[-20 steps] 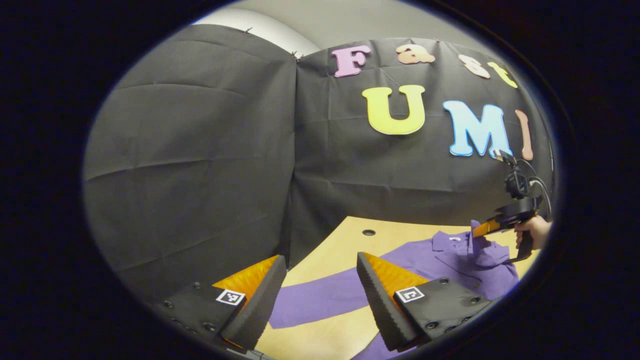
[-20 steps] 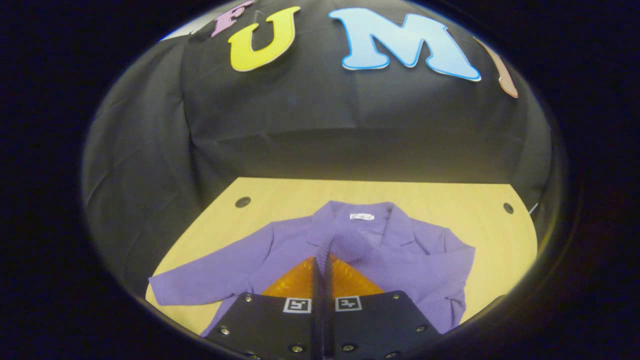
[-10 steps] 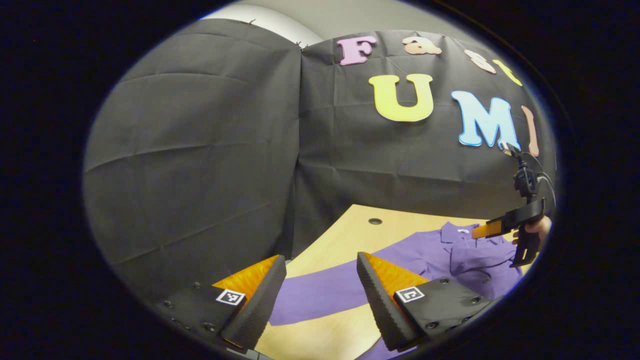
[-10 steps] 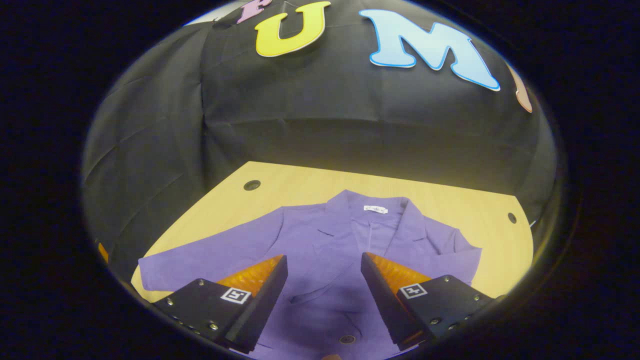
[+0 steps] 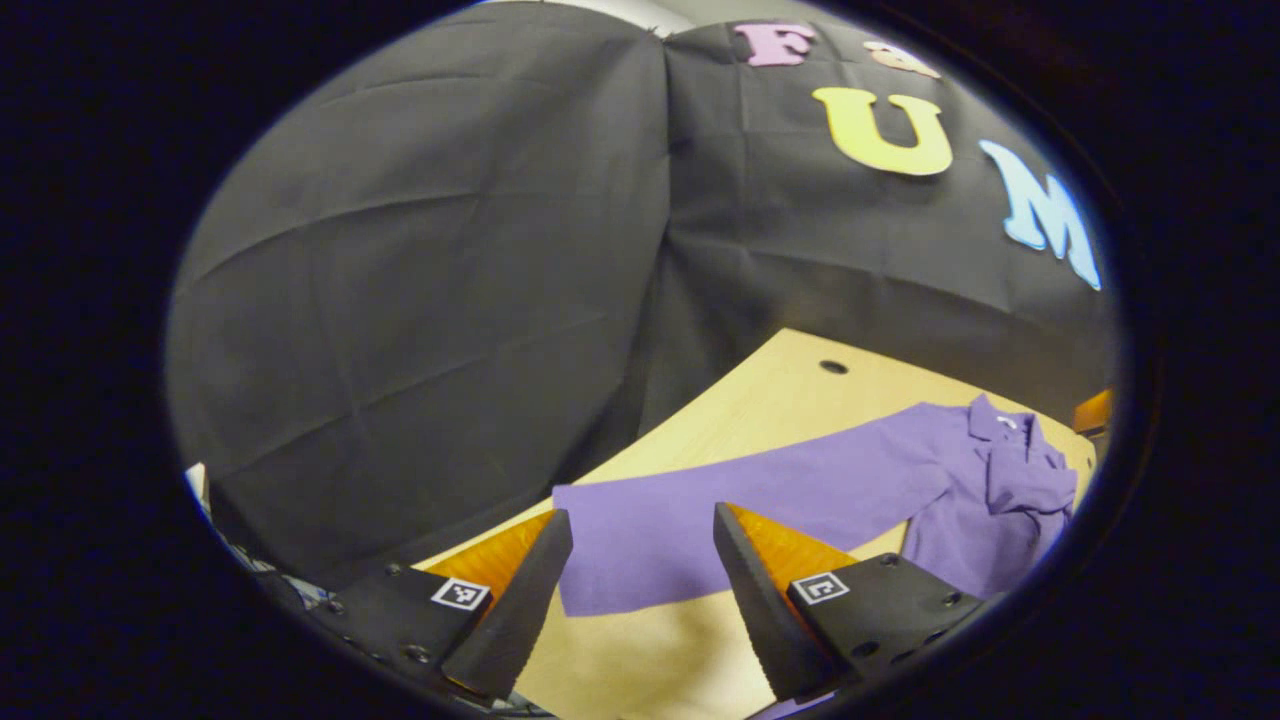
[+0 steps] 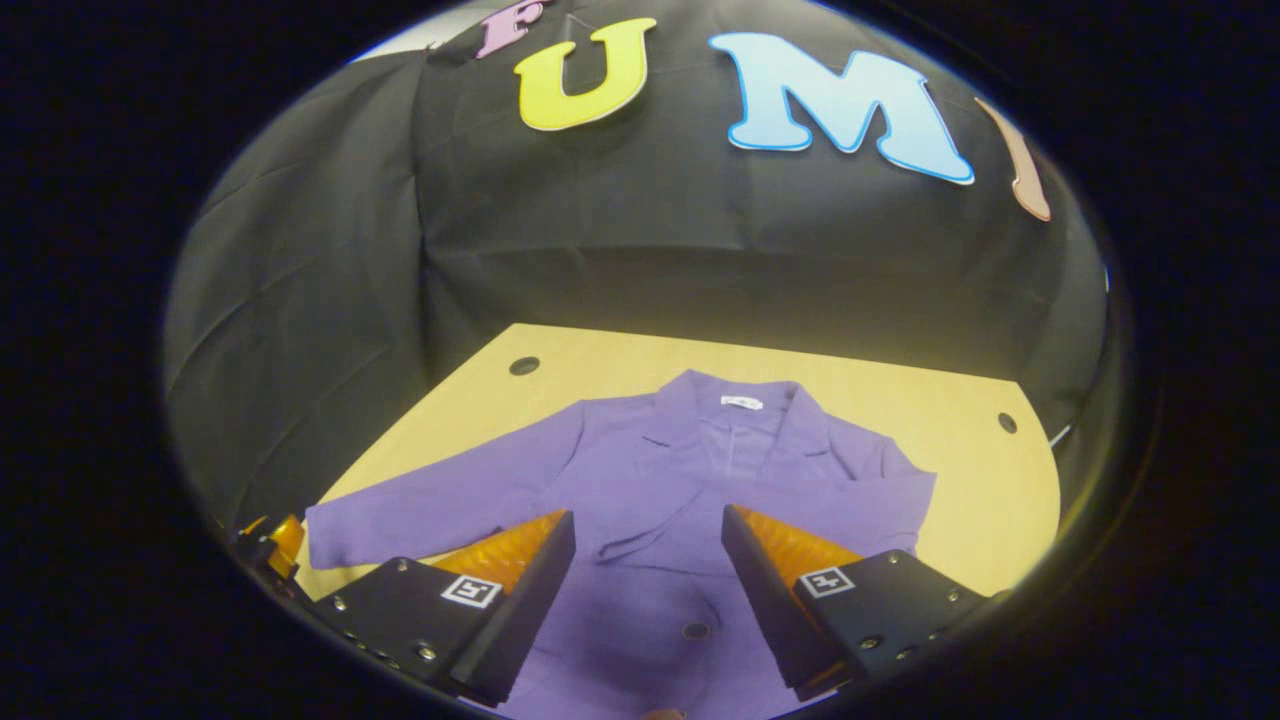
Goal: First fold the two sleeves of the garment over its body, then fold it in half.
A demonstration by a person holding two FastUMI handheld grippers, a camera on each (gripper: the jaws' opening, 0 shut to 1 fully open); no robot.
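garment: matt purple cloth | table: smooth pale wood

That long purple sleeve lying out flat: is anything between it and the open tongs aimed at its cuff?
Nothing visible. The left tongs are open, the sleeve end between their tips, with bare table around it.

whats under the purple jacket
The purple jacket lies flat on a wooden table, with bare wood around it. One sleeve is folded over its body; the cloth hides whatever is beneath.
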